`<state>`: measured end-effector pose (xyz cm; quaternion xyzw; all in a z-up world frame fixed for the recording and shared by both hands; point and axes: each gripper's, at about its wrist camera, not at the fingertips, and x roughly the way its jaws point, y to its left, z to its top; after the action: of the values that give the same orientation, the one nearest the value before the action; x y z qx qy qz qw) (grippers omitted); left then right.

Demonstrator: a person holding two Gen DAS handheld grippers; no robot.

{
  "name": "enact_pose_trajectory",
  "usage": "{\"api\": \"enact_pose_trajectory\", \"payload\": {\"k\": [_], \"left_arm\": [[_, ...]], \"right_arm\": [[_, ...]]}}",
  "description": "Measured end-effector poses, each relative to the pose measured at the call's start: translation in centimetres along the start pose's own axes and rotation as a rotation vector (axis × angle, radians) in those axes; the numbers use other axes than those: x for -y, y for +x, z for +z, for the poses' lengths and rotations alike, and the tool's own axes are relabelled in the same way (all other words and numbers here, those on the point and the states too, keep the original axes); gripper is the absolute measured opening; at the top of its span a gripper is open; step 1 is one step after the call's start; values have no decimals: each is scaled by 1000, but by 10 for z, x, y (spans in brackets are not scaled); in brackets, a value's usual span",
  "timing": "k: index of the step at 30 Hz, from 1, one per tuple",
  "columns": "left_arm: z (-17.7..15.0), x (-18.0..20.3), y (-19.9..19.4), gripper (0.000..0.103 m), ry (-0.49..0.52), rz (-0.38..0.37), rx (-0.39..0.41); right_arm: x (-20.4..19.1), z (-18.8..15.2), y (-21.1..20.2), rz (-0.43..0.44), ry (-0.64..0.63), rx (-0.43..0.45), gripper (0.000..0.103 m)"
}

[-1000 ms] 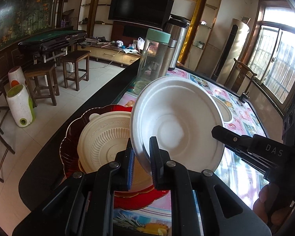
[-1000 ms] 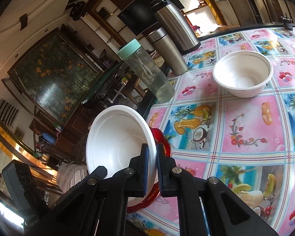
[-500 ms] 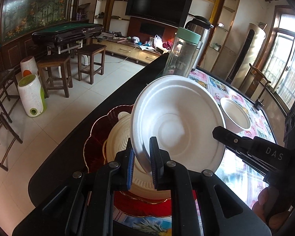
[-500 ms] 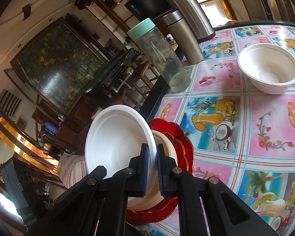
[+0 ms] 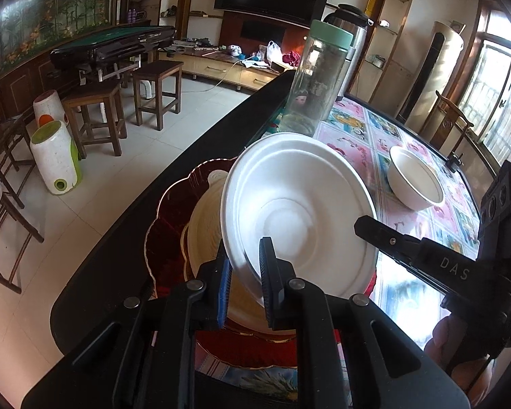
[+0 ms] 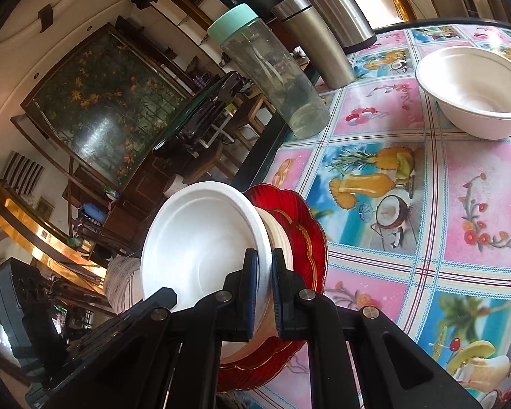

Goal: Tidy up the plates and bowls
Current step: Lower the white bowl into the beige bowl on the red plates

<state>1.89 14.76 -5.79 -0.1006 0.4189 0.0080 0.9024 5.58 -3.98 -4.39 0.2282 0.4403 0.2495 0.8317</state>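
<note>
Left wrist view, item: left tongs [image 5: 243,281], clamped on the near rim of a white bowl [image 5: 299,211]. Bowl held tilted, mouth toward the camera, over a cream plate [image 5: 204,225] stacked on a red plate [image 5: 168,235] at lower centre, by the worktop [image 5: 357,129] edge.

Right tongs [image 5: 368,225]: one black finger reaches to the bowl's right rim.

Right wrist view, item: right tongs [image 6: 264,293] clamped on the same bowl [image 6: 201,238], red plate [image 6: 303,218] just beyond.

Handling note: level the bowl, centre it over the cream plate, lower until seated; both tongs should let go together.

View differences: left shows the floor, stools [image 5: 158,92], the cream plate's face. Right shows the tablecloth print, a steel flask [image 6: 313,41], and how well apart the second bowl [image 6: 473,92] and bottle [image 6: 272,68] stand.
</note>
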Motion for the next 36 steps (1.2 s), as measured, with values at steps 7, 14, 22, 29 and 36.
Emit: {"api": "enact_pose_trajectory", "payload": {"k": [7,14,22,29,36], "left_arm": [[-1,0,-4,15,0,-19,-30],[-1,0,-10,15,5,-47,-49],[-6,-8,-4,15,-3,-32,-71],[-2,-8,-3,15,-5,-36,-81],[-1,-9,-3,16,-3,-30,-87]], "right_arm": [[6,-1,-6,43,10,3,9],[0,-3,-14,56,-14,34,12],[-5,-9,-4,43,-36,7,12],[-2,-8,0,40,-19,12,13],[-1,-7,0,45,-16,12,13]]}}
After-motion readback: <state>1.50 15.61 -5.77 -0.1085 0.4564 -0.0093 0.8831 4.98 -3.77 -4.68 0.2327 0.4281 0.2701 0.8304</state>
